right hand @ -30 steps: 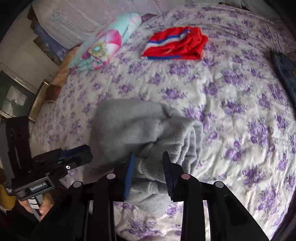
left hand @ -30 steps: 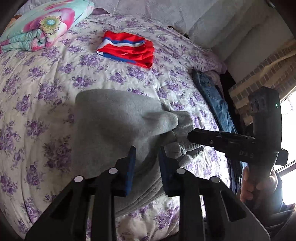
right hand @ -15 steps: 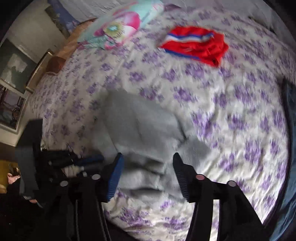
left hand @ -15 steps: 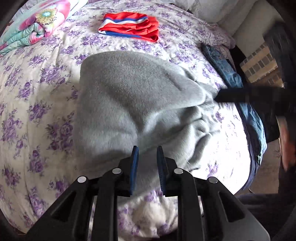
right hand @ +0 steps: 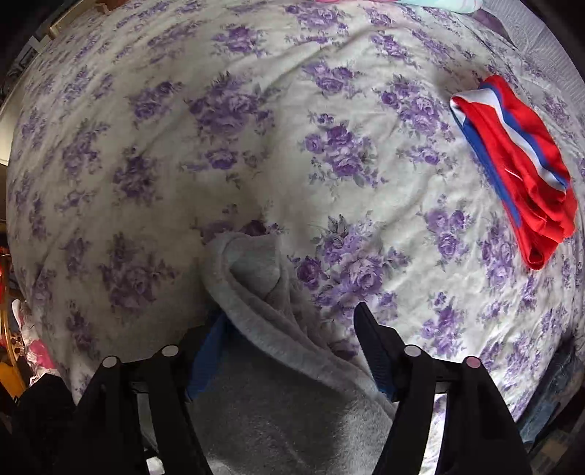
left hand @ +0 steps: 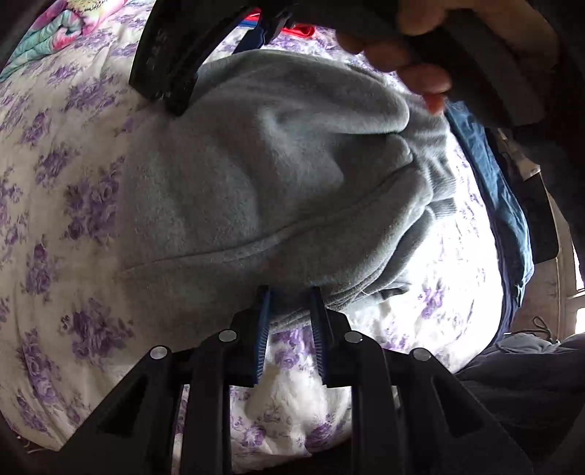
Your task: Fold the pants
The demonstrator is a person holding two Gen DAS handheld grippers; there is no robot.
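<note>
The grey fleece pants (left hand: 263, 190) lie folded in a thick bundle on the flowered bed cover (left hand: 55, 204). My left gripper (left hand: 289, 296) is at the bundle's near edge, jaws narrowly apart with grey cloth between the tips. The right gripper's body (left hand: 172, 62) and the hand holding it hang over the bundle's far side in the left wrist view. In the right wrist view my right gripper (right hand: 289, 318) is wide open, straddling a folded corner of the pants (right hand: 252, 270).
Folded red, white and blue shorts (right hand: 519, 182) lie on the bed to the right. Blue jeans (left hand: 501, 204) lie along the bed's right edge. A floral pillow (left hand: 58, 25) is at the far left.
The right gripper opened wide and swung over to the far side of the bundle. The left gripper came down closer to the pants' near edge.
</note>
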